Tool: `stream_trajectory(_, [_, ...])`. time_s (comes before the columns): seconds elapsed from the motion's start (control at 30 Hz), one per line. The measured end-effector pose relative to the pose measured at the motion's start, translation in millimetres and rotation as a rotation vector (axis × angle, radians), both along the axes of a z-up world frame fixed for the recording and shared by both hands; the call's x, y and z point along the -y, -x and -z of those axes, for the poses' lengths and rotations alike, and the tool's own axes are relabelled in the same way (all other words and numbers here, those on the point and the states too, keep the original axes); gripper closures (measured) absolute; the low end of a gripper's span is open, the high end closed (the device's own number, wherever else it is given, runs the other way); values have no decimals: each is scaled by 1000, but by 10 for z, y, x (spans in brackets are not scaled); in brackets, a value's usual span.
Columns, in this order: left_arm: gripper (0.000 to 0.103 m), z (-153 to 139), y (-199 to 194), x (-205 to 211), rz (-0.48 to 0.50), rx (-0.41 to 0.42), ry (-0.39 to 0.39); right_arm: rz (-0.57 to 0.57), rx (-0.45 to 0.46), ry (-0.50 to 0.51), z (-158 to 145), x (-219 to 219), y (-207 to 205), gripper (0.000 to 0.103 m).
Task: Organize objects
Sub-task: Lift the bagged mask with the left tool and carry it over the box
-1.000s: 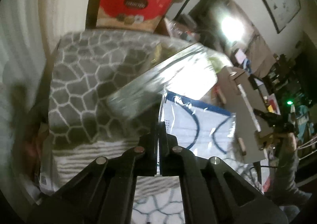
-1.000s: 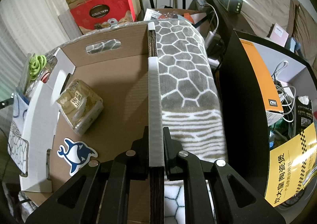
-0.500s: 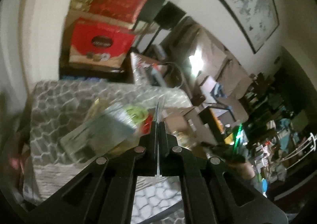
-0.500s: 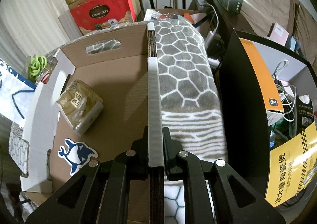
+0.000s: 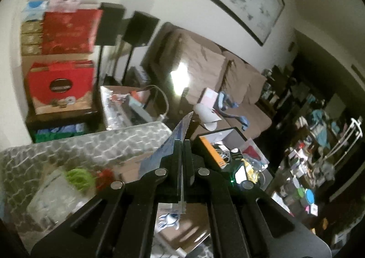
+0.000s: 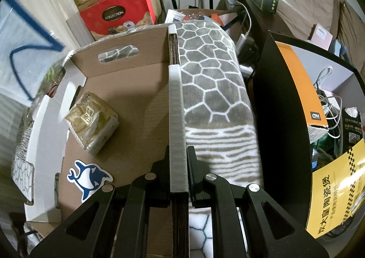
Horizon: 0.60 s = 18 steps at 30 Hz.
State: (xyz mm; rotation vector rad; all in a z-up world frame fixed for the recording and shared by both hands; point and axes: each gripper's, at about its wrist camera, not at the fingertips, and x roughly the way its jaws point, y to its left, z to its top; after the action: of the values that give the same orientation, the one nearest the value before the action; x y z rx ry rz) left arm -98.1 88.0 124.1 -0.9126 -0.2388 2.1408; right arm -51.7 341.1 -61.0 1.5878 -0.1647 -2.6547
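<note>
Fingers on the left gripper (image 5: 182,144) pinched a clear packet of masks (image 5: 180,131); right gripper (image 6: 179,150) was clamped on the cardboard box (image 6: 136,89) wall.

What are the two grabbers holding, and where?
The left gripper pinches a clear packet by its edge. The right gripper clamps the cardboard box by its wall's top rim.

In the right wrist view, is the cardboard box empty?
No. A gold tissue pack lies on the floor of the cardboard box, near its left wall.
</note>
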Motion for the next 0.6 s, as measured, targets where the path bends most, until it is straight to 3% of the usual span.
stream_trajectory(0.17, [103,250,-80,-532,104,55,33,0,1,1,0,0,1,92])
stream_trajectory(0.3, [103,652,-238,-891,184,123,92,1,-1,4,1,-2,-1,92])
stream_trajectory(0.6, [103,1536,-474,-1254,295,282,186,3,-3,13,2,0,-8,92])
